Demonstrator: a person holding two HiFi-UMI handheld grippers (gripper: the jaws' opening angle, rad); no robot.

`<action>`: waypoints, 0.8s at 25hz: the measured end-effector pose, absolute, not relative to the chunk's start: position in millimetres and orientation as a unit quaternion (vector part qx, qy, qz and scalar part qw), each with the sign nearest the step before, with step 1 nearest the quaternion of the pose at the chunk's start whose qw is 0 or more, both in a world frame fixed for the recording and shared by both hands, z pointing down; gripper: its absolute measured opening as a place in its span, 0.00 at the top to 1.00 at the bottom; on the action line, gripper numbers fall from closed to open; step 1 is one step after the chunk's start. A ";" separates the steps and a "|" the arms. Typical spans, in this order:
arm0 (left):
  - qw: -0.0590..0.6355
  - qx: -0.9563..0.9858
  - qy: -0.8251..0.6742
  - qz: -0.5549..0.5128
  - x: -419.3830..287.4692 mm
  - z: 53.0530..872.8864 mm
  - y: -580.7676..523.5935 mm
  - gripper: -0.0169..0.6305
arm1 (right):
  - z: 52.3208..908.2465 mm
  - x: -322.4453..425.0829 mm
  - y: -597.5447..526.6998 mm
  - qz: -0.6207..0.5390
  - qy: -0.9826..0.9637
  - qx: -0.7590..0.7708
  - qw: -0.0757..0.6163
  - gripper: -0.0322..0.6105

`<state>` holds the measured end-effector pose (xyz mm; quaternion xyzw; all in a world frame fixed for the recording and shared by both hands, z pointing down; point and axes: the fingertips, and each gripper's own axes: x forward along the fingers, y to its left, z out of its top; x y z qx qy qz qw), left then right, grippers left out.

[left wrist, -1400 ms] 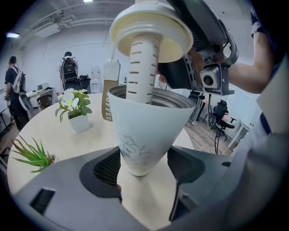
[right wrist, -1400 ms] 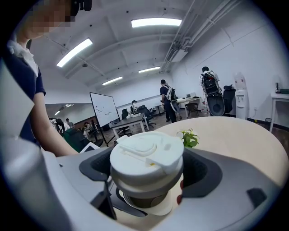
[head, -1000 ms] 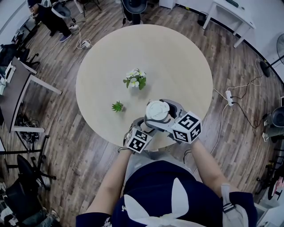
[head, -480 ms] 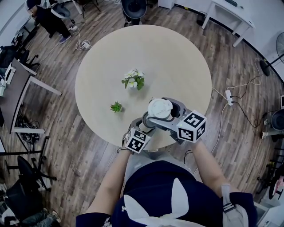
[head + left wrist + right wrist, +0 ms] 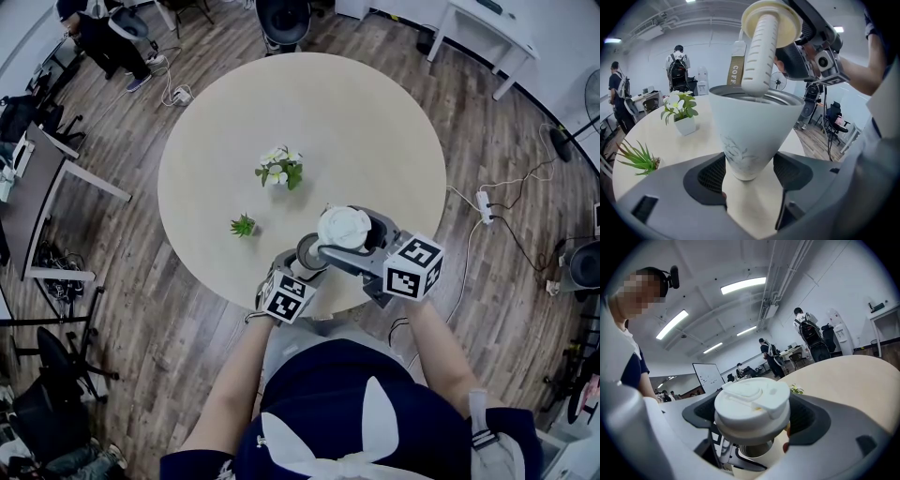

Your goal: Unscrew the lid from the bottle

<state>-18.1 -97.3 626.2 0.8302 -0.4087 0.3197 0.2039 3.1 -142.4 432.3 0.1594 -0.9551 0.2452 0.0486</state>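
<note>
A white tapered bottle (image 5: 749, 133) stands upright with its steel-rimmed mouth (image 5: 311, 253) open. My left gripper (image 5: 749, 174) is shut on the bottle near its base. The white lid (image 5: 752, 405) is off the bottle, and my right gripper (image 5: 752, 416) is shut on it. In the left gripper view the lid (image 5: 771, 19) hangs above the mouth, and its long ribbed tube (image 5: 759, 54) still reaches down to the opening. From the head view the lid (image 5: 344, 228) sits just right of the bottle mouth, over the table's near edge.
The round beige table (image 5: 375, 122) carries a white pot of flowers (image 5: 281, 168) and a small spiky green plant (image 5: 243, 225), both left of and beyond the bottle. Office desks, chairs and standing people surround the table on the wooden floor.
The lid has lifted and shifted right with my right gripper, uncovering the bottle's mouth in the head view. My left gripper keeps the bottle in place.
</note>
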 end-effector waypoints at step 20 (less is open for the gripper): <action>0.233 0.795 -0.453 0.329 -20.6 636.1 -95.0 0.49 | 419.6 24.2 -155.0 0.333 -0.926 0.171 -0.036 0.24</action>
